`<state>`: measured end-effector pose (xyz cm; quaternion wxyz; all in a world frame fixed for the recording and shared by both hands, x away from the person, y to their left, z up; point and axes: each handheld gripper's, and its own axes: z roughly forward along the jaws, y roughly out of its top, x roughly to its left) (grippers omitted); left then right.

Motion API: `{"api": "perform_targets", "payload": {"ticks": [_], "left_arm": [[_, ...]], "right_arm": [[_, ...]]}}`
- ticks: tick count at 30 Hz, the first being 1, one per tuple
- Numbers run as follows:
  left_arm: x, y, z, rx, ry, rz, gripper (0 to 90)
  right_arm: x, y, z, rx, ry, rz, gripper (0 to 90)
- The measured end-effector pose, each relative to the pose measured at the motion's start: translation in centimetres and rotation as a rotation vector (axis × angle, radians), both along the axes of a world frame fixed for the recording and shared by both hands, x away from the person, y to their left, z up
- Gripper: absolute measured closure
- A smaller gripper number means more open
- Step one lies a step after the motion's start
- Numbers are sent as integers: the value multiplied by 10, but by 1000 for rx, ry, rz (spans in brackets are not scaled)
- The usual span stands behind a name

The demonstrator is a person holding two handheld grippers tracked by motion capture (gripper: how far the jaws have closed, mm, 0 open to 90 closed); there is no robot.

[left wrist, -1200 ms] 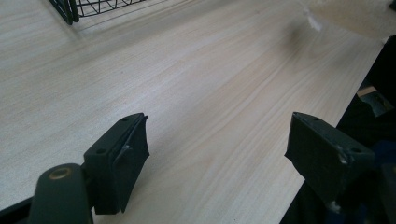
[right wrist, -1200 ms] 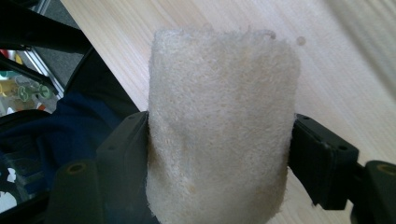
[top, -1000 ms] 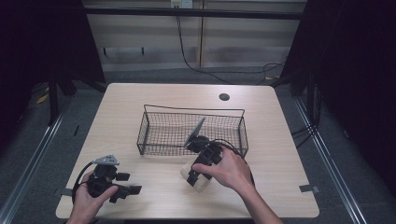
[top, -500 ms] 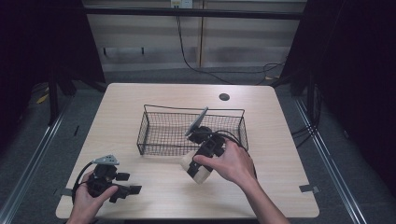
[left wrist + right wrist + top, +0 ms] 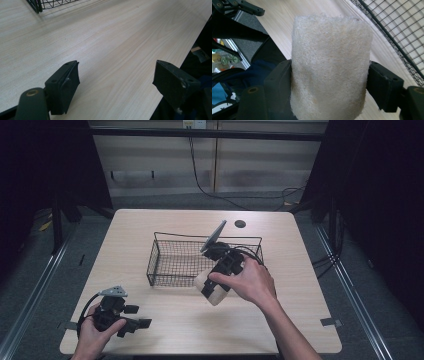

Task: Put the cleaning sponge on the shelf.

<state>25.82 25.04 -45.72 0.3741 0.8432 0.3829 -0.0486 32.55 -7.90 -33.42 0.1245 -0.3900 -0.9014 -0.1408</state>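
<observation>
**Sponge held at the basket's near wall; left tool idle at the near-left corner**

High view. Item 1: counter (image 5: 165, 220), pale wood grain, rectangular. Item 2: wire basket (image 5: 172, 262), black mesh, stood around the middle of the counter. Item 3: right tool (image 5: 216, 287), gripped in the person's right hand (image 5: 250, 281), was held just at the basket's near wall, toward its right end; its grey plate rose tilted over the basket. Item 4: sponge (image 5: 212, 290), cream-coloured block, sat at the tip of the right tool, just outside the basket's near wall; whether it touched the counter could not be told. Item 5: left tool (image 5: 135, 324), in the left hand (image 5: 95, 335), lay low by the near-left corner of the counter, well apart from the basket. Item 6: a dark round hole (image 5: 240, 224) near the far edge.

Left gripper view. The left tool (image 5: 120, 80) had its jaws spread wide with bare counter (image 5: 105, 37) between them; a corner of the basket (image 5: 45, 4) appeared at the top.

Right gripper view. The right tool (image 5: 329, 85) was pinching the sponge (image 5: 329, 67), both jaws pressed against its sides, the coarse block upright between them. Basket mesh (image 5: 397, 27) lay just beside it at the right, counter (image 5: 279, 17) beyond.
</observation>
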Motion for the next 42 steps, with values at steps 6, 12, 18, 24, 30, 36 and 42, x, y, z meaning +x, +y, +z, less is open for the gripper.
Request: {"api": "perform_targets", "payload": {"ticks": [6, 12, 18, 24, 30, 36, 42], "left_arm": [[0, 0, 0, 0, -4, 1, 204], [0, 0, 0, 0, -2, -2, 204], [0, 0, 0, 0, 0, -1, 204], [0, 0, 0, 1, -1, -2, 204], [0, 0, 0, -2, 0, 3, 204], [0, 0, 0, -2, 0, 3, 204], [0, 0, 0, -6, 1, 6, 204]], "right_arm": [[7, -3, 8, 0, -7, -18, 261], [16, -9, 14, 15, -12, -64, 260], [22, -12, 19, 7, -17, -93, 260], [31, -18, 21, -17, -30, -154, 261], [39, -26, 24, -31, -40, -208, 261], [46, -30, 21, -49, -28, -258, 261], [54, -34, 18, -63, -19, -296, 261]]}}
